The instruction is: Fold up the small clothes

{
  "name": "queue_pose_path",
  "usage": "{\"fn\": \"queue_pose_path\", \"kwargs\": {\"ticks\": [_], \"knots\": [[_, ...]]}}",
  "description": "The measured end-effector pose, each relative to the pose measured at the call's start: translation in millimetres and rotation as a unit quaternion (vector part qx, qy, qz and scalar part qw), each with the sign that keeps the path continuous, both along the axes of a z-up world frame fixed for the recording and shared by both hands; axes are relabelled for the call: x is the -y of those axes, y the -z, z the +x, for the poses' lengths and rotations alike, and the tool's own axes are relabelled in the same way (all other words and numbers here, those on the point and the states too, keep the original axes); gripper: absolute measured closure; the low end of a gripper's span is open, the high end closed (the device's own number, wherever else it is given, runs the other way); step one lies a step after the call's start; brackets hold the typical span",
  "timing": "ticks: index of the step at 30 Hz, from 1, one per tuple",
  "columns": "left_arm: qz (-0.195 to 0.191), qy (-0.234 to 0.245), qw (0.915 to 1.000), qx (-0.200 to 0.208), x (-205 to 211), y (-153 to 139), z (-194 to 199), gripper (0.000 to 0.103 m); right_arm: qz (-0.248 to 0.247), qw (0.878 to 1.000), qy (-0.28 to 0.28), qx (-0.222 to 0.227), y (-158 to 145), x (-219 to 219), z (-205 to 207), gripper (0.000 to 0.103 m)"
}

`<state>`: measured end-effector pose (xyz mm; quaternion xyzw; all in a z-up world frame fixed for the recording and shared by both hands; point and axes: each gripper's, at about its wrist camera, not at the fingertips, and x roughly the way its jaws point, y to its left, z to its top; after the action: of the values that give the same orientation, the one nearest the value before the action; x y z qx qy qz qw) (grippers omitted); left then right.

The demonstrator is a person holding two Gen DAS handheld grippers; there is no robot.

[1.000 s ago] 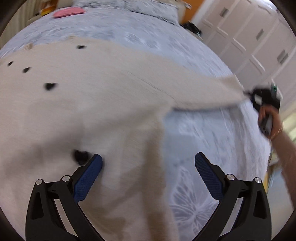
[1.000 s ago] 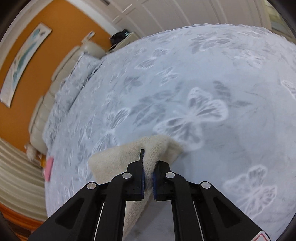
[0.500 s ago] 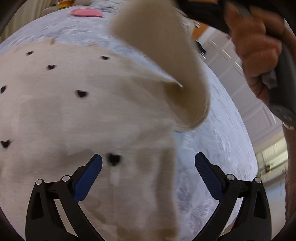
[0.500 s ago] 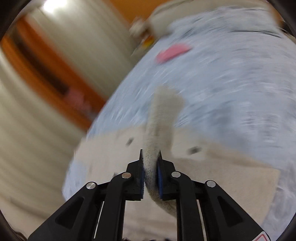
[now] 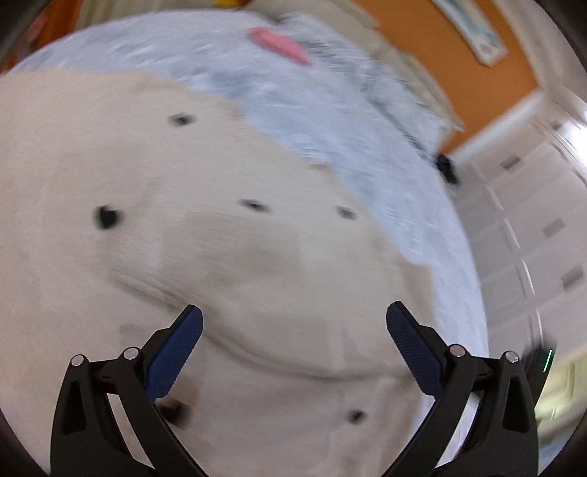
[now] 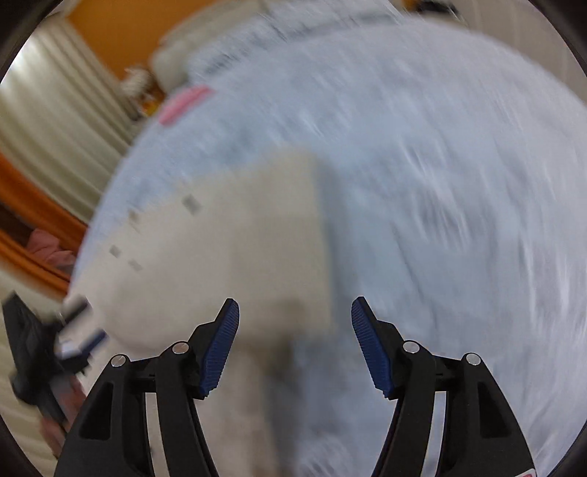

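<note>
Bed: pale blue butterfly-print bedspread (image 5: pixel 367 154), orange wall behind.
Garment: cream black-dotted fleece top (image 5: pixel 183 238), sleeve folded across.
Grippers: left gripper (image 5: pixel 293 332) wide, empty; right gripper (image 6: pixel 295 317) has just been opening, nothing clamped.
Risk: sleeve at 6 o'clock may slide off, loosely laid.

I found no lettering, number, brand or sign that I could read in either view. Both were smeared by blur. A small red mark (image 6: pixel 525 473) sat at the bottom edge by my right jaw's frame, cut off and too small to make out. The framed picture (image 5: pixel 473 29) on the orange wall showed no words that I could tell.
</note>
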<state>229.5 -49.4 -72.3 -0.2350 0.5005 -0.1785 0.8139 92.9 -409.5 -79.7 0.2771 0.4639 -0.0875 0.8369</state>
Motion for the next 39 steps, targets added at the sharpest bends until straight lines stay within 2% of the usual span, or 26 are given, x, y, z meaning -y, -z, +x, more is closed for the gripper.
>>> {"fn": "queue_pose_path", "kwargs": {"ticks": [2,4,5,7,10,11,13,14,15,17,19,21,23,24,26,27,28,30,31,33,35,36,37,39], "knots": [[-0.023,-0.044,0.9976,-0.048,-23,17,7,0.005,0.035,0.999,0.009,-0.005,19,-4,-10,0.040],[-0.071,-0.068,0.9929,-0.067,-39,23,5,0.005,0.044,0.999,0.009,0.000,25,-12,-8,0.040],[-0.080,-0.078,0.9917,-0.065,-44,21,3,0.005,0.034,0.999,0.007,0.006,23,-20,-6,0.040],[-0.073,-0.083,0.9925,-0.054,-41,19,1,0.005,0.018,1.000,0.001,0.018,19,-33,-3,0.040],[-0.074,-0.064,0.9940,-0.049,-26,27,9,0.005,0.036,0.999,0.013,0.033,22,-40,0,0.040],[-0.074,-0.068,0.9945,-0.030,-22,27,10,0.007,0.049,0.998,0.020,0.035,23,-38,-1,0.040],[-0.086,-0.061,0.9945,-0.003,-18,24,9,0.031,0.066,0.997,0.022,0.043,28,-33,-1,0.040],[-0.104,-0.049,0.9934,0.002,-17,23,13,0.063,0.075,0.996,0.023,0.049,29,-27,-5,0.040],[-0.121,-0.035,0.9920,0.008,-16,23,20,0.089,0.082,0.995,0.025,0.054,29,-26,-5,0.040],[-0.134,-0.036,0.9896,0.038,-17,9,31,0.090,0.083,0.995,0.023,0.059,29,-26,-1,0.040],[-0.159,-0.043,0.9820,0.093,-26,-18,35,0.090,0.081,0.995,0.016,0.059,30,-29,2,0.040],[-0.158,-0.051,0.9782,0.125,-36,-35,36,0.090,0.077,0.995,0.006,0.057,33,-30,6,0.040],[-0.138,-0.071,0.9793,0.130,-51,-32,39,0.089,0.068,0.996,-0.001,0.055,37,-30,6,0.040],[-0.128,-0.082,0.9821,0.111,-56,-19,44,0.089,0.060,0.997,-0.007,0.057,38,-31,7,0.043],[-0.120,-0.096,0.9867,0.053,-63,14,51,0.090,0.026,0.998,-0.020,0.046,36,-32,6,0.095],[-0.114,-0.101,0.9879,0.032,-66,26,53,0.090,0.026,0.999,-0.018,0.044,36,-29,5,0.095],[-0.104,-0.104,0.9887,0.026,-67,31,53,0.090,0.032,0.998,-0.007,0.051,34,-25,1,0.095],[-0.099,-0.102,0.9893,0.032,-69,30,52,0.089,0.025,0.998,0.009,0.063,23,-19,-7,0.101],[-0.098,-0.104,0.9891,0.037,-73,28,53,0.089,0.003,0.998,0.017,0.065,17,-18,-11,0.103],[-0.093,-0.110,0.9887,0.042,-75,28,58,0.089,-0.028,0.998,0.020,0.049,19,-15,-11,0.103],[-0.084,-0.118,0.9886,0.040,-83,35,56,0.089,-0.017,0.999,0.027,0.007,37,-7,-9,0.103],[-0.082,-0.124,0.9882,0.038,-90,37,54,0.089,-0.004,0.999,0.037,0.006,40,-5,-13,0.103],[-0.082,-0.130,0.9873,0.038,-94,37,55,0.089,0.005,0.999,0.040,0.015,36,-4,-14,0.094],[-0.083,-0.136,0.9864,0.040,-102,37,57,0.088,-0.015,0.999,0.028,0.045,18,-11,-9,0.080]]}}
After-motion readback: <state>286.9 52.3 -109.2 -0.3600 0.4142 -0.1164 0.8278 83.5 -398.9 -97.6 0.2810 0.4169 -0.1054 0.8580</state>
